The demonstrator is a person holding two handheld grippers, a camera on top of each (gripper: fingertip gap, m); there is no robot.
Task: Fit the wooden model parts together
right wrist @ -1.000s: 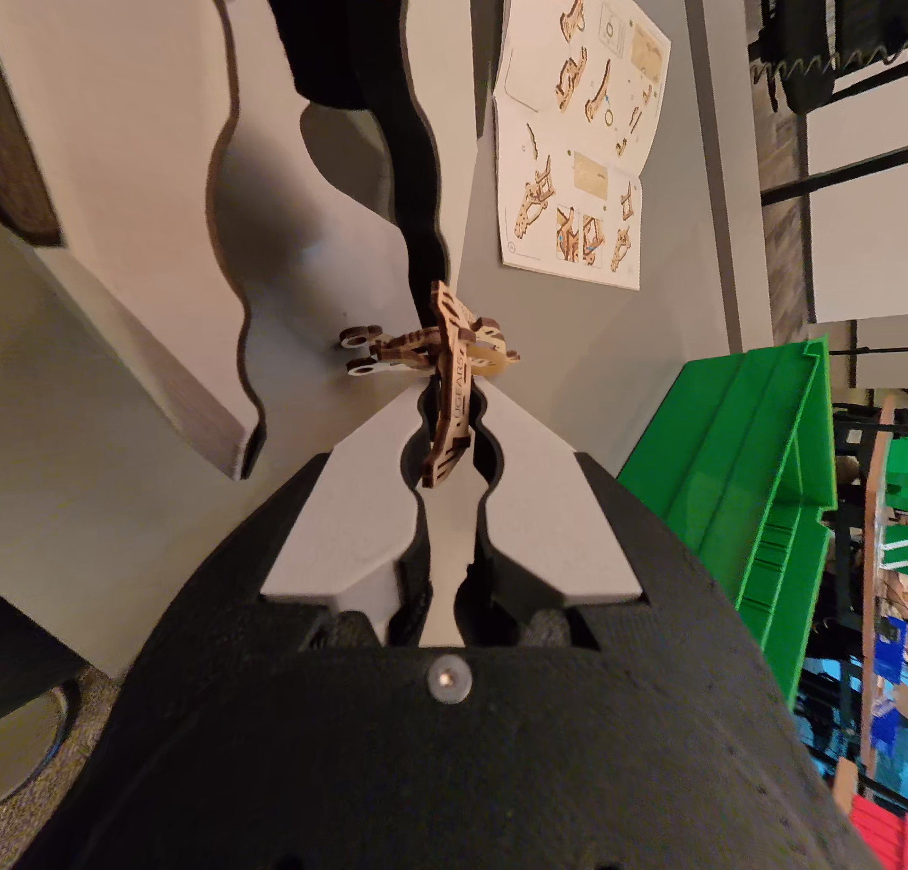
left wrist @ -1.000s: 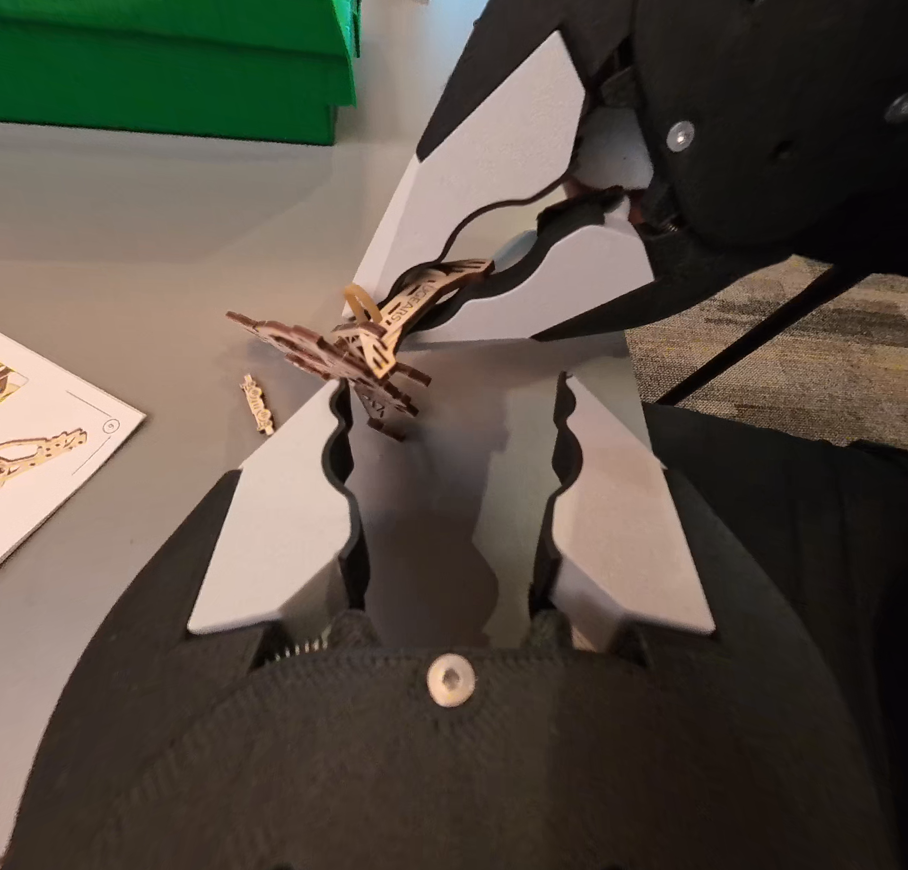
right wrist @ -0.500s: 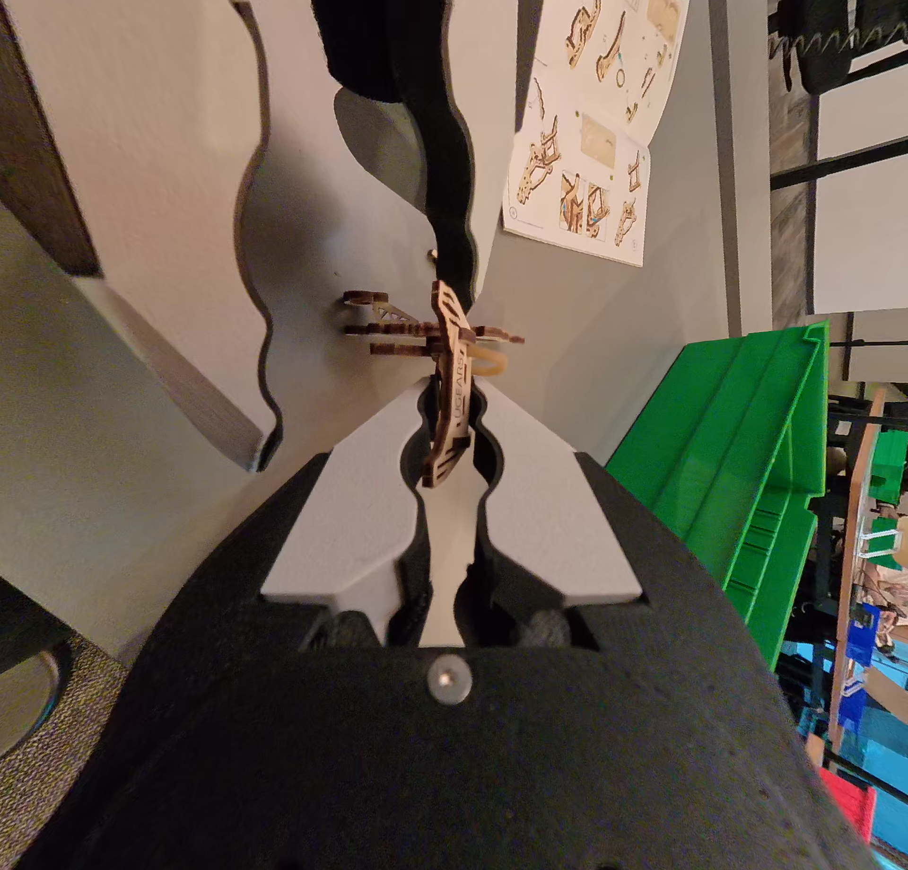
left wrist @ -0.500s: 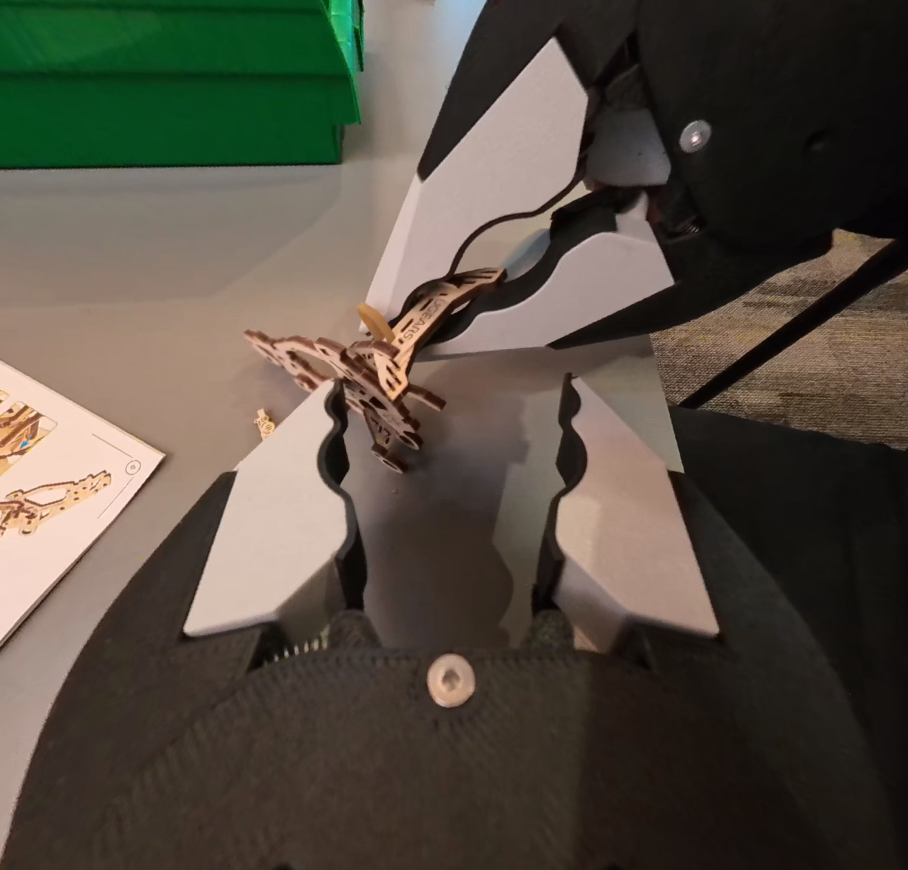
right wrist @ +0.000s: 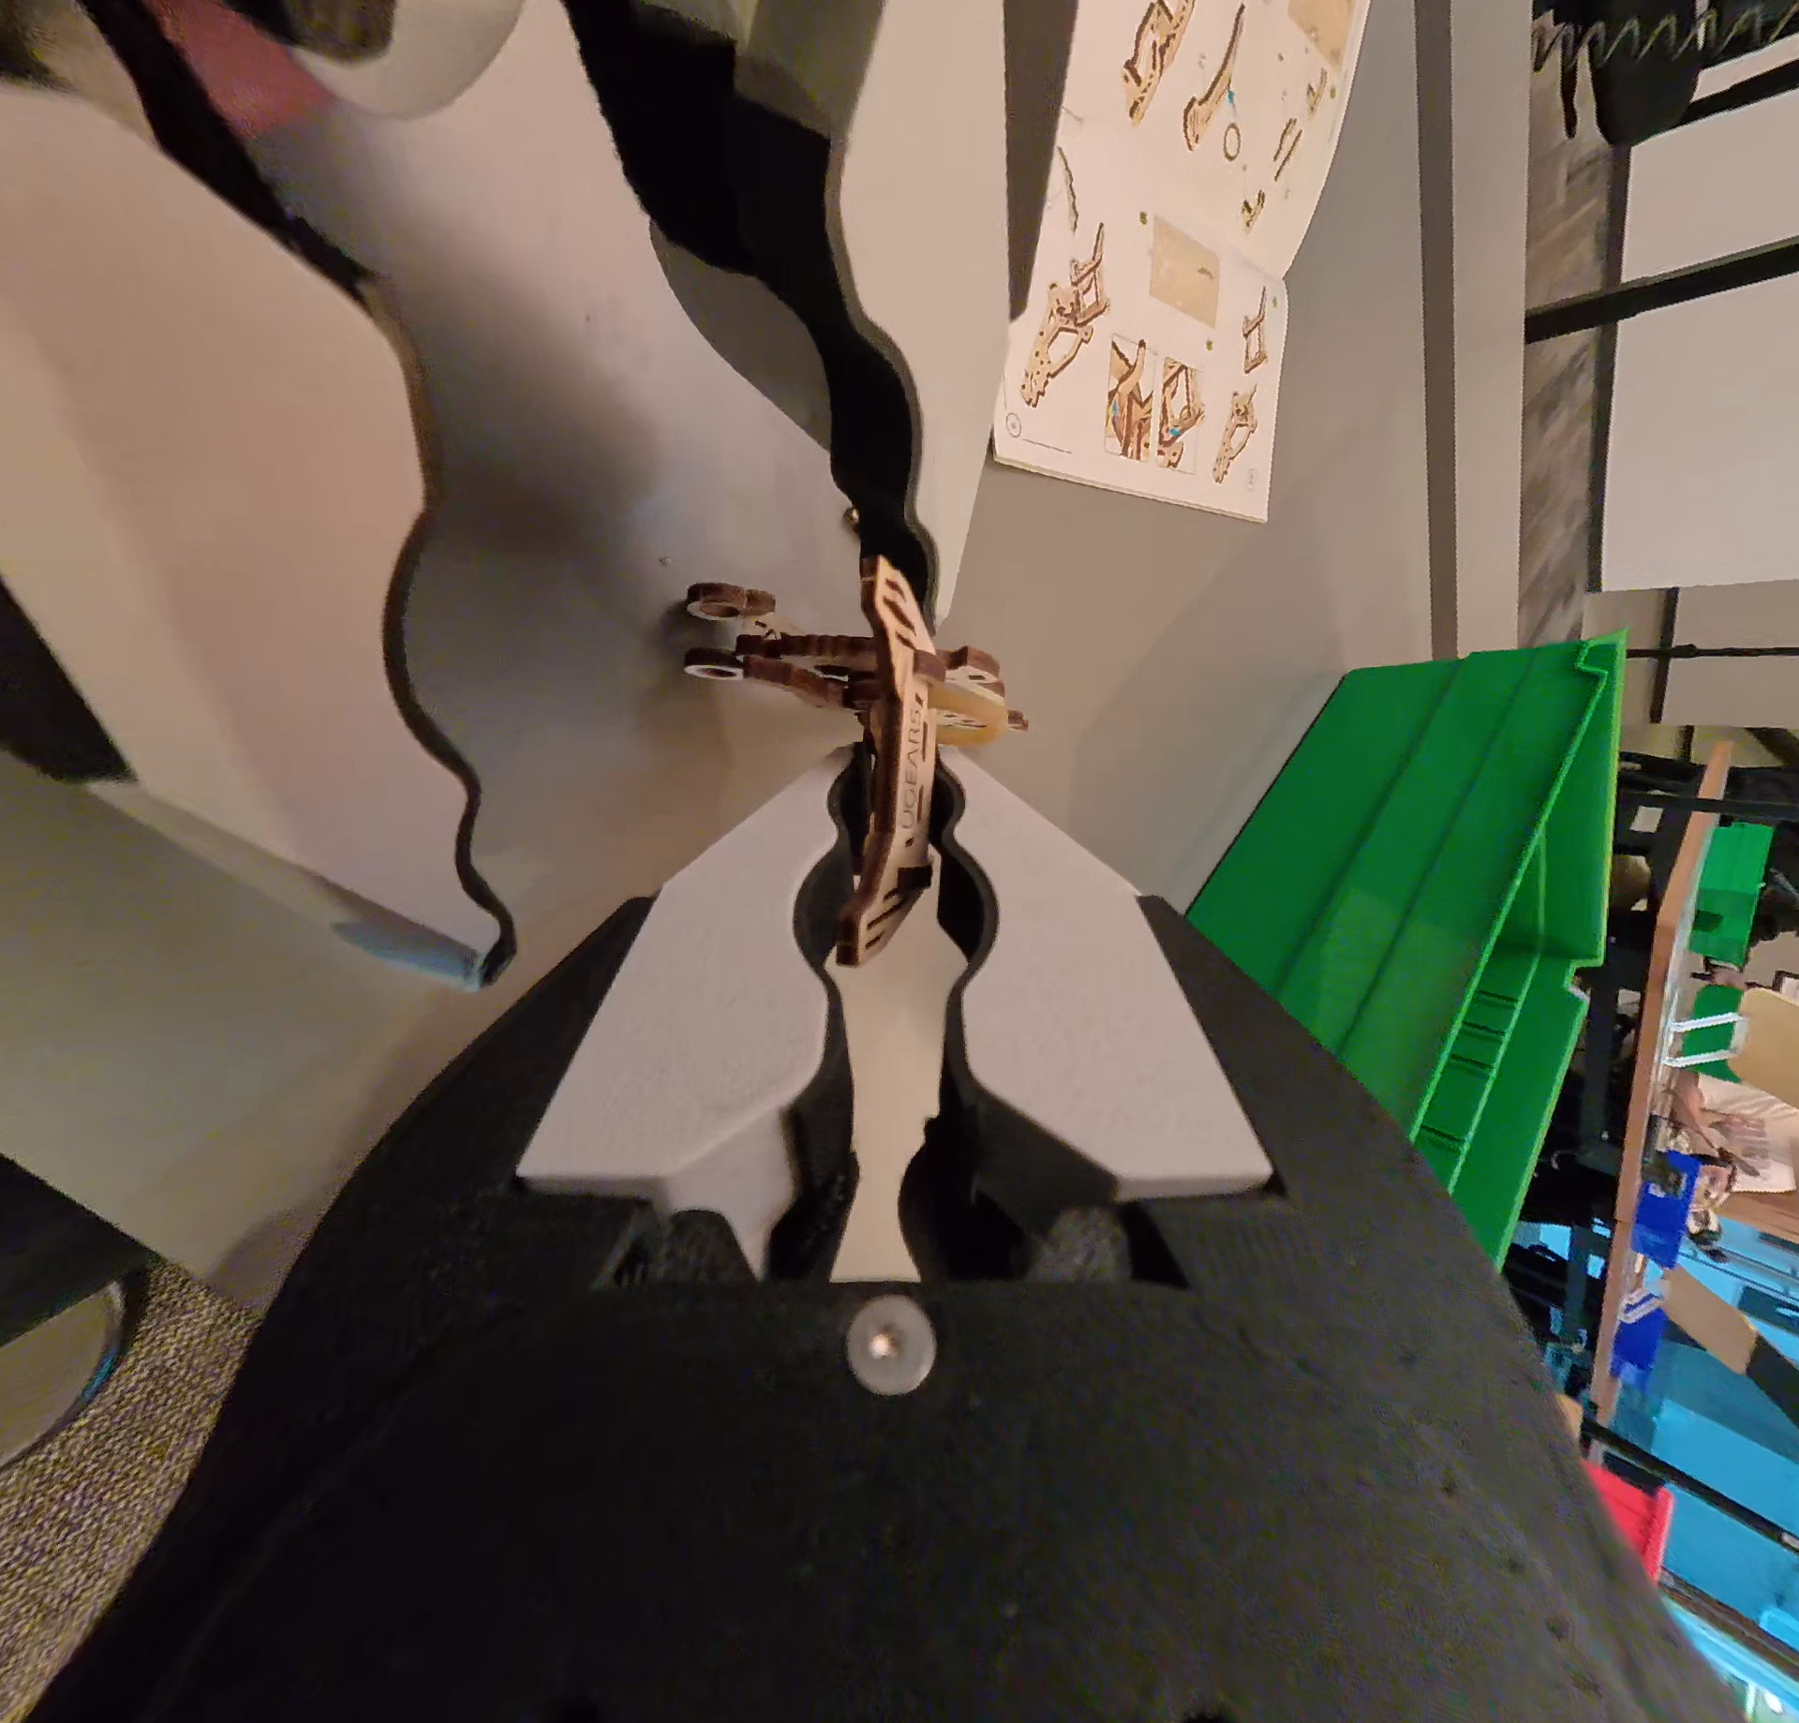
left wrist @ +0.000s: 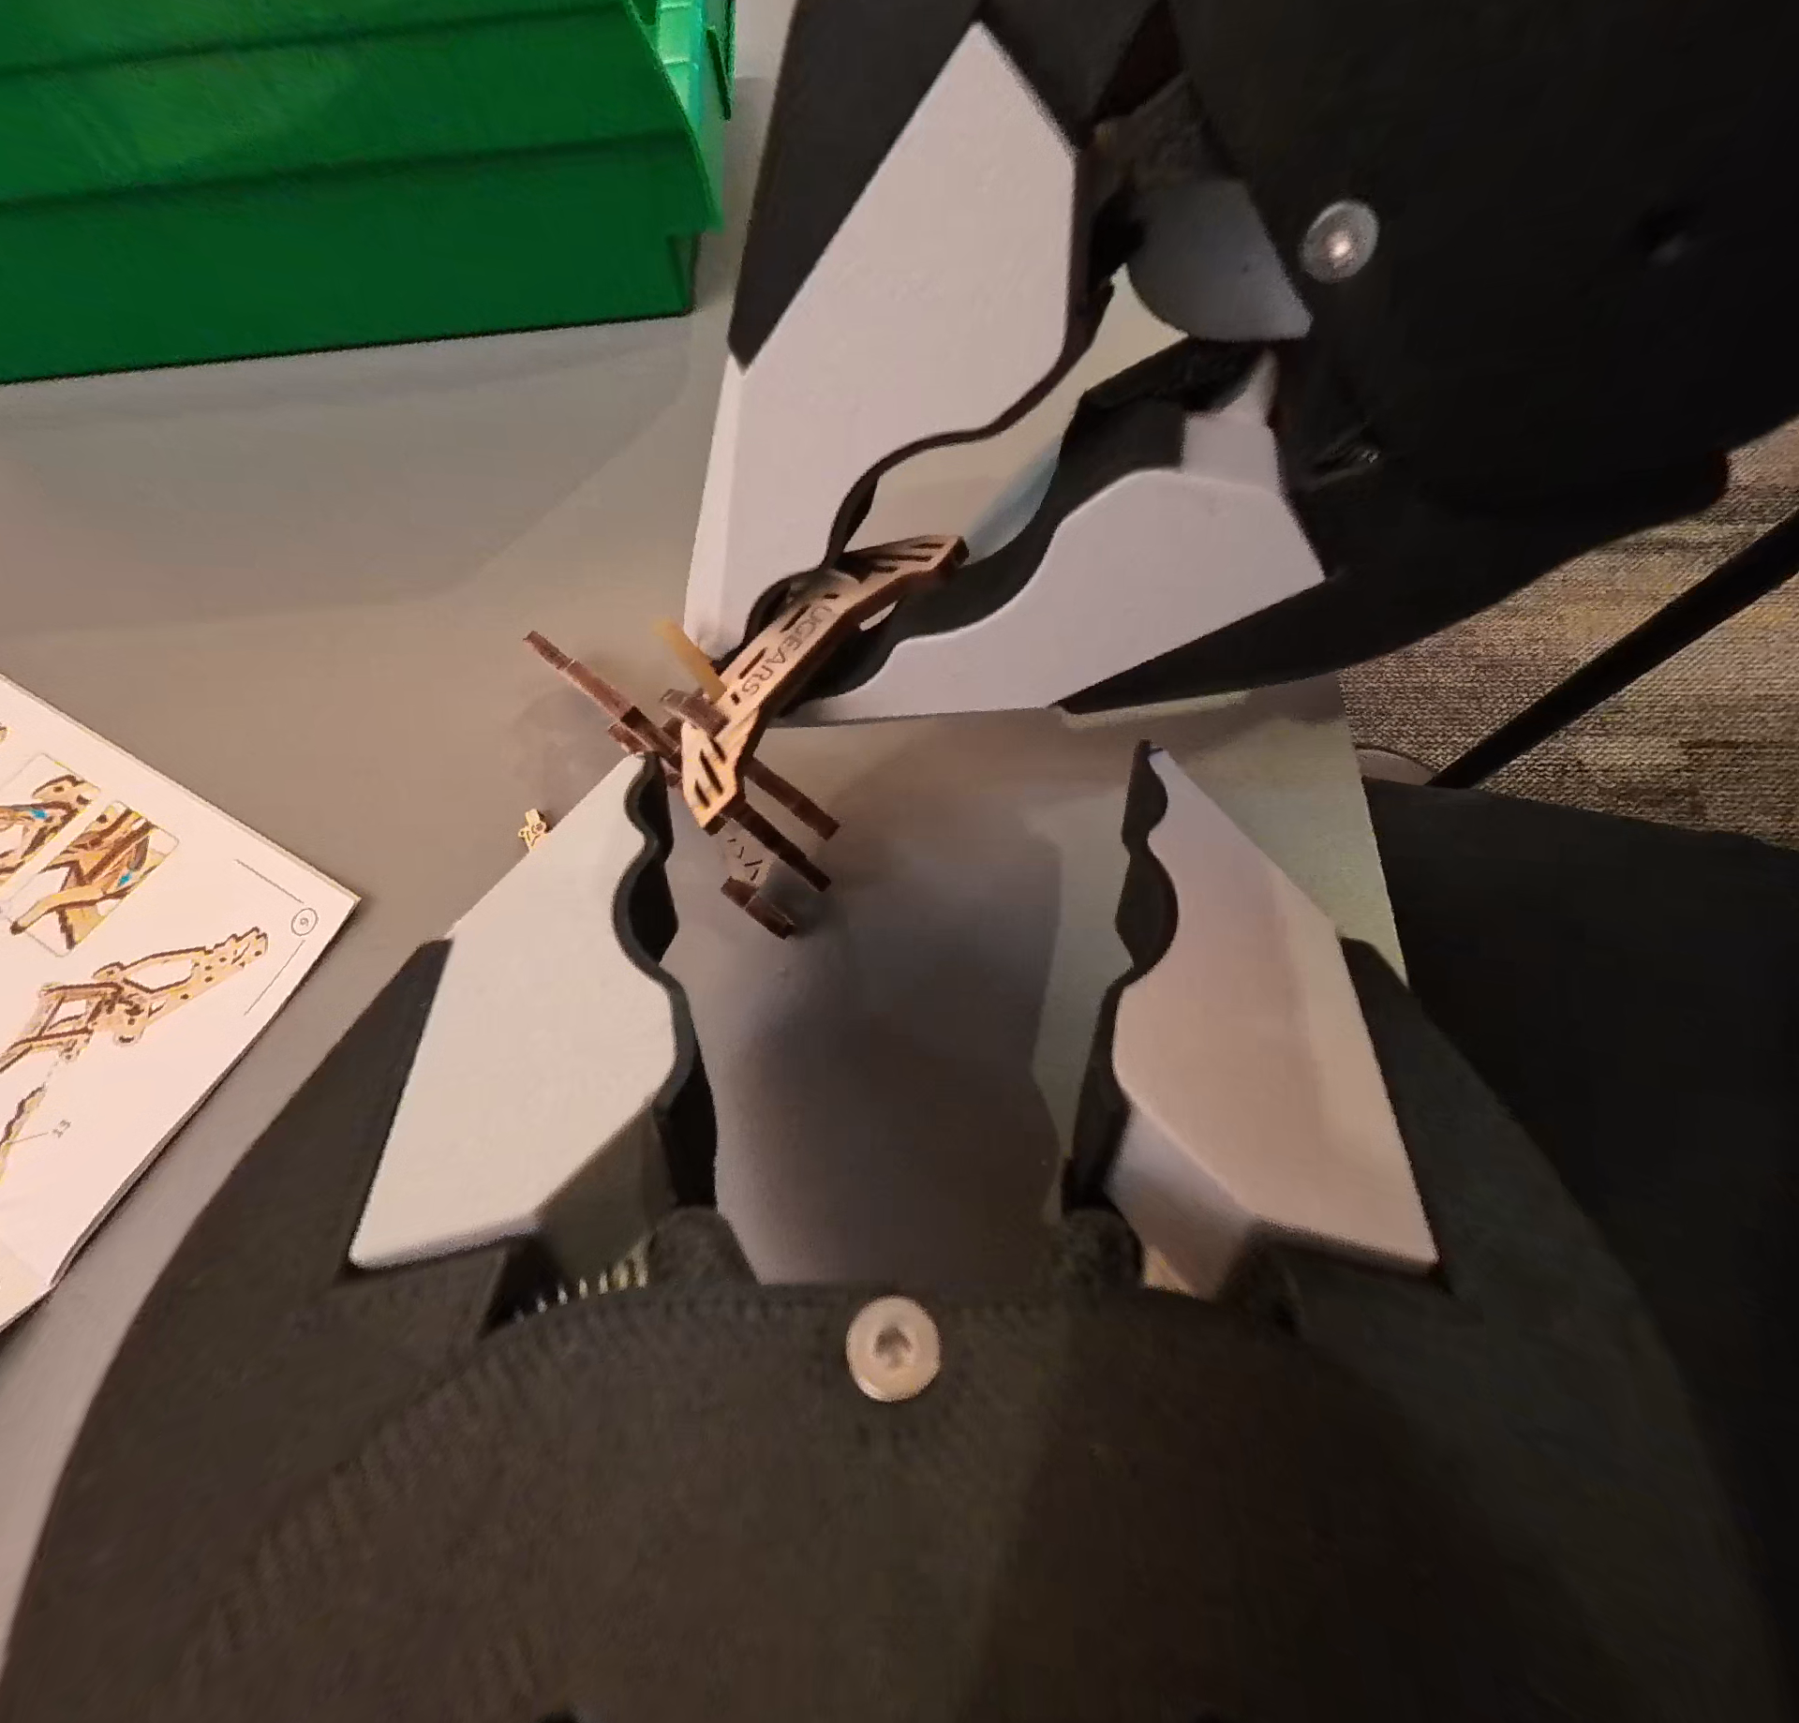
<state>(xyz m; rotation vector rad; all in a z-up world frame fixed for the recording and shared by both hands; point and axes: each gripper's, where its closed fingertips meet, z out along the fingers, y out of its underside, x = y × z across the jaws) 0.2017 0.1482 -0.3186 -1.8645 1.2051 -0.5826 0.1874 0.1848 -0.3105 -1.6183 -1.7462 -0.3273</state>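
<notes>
**Wooden model clamped in your right tongs, left tongs wide beside it**

Wooden model (left wrist: 750, 752) sits just past the tip of your left tongs (left wrist: 891, 849) in the left wrist view, nearer the left finger (left wrist: 545, 1024) than the right one. These tongs are spread wide and hold nothing. The model's light, curved strip runs up and to the right into the right tongs (left wrist: 827, 644), which come in from the upper right and are closed on that strip. Darker cross-pieces stick out across the strip, towards your open fingers. A tiny loose wooden piece (left wrist: 532, 825) lies on the grey worktop (left wrist: 292, 528) just left of the left finger, with the instruction sheet (left wrist: 146, 975) farther left and green bins (left wrist: 341, 138) behind.

From the right wrist view, the right tongs (right wrist: 896, 800) are narrow, pinching the wooden model (right wrist: 900, 771) by its light strip, whose long axis runs straight out along the fingers. The dark cross-pieces extend left from the strip, into the wide gap of the left tongs (right wrist: 681, 547) that hang in from above. The instruction sheet (right wrist: 1178, 245) lies beyond.

My read: your left tongs are the free ones, and the cross-pieces lie square to the gripped strip, so any closing should come across those pieces, not along the strip.
</notes>
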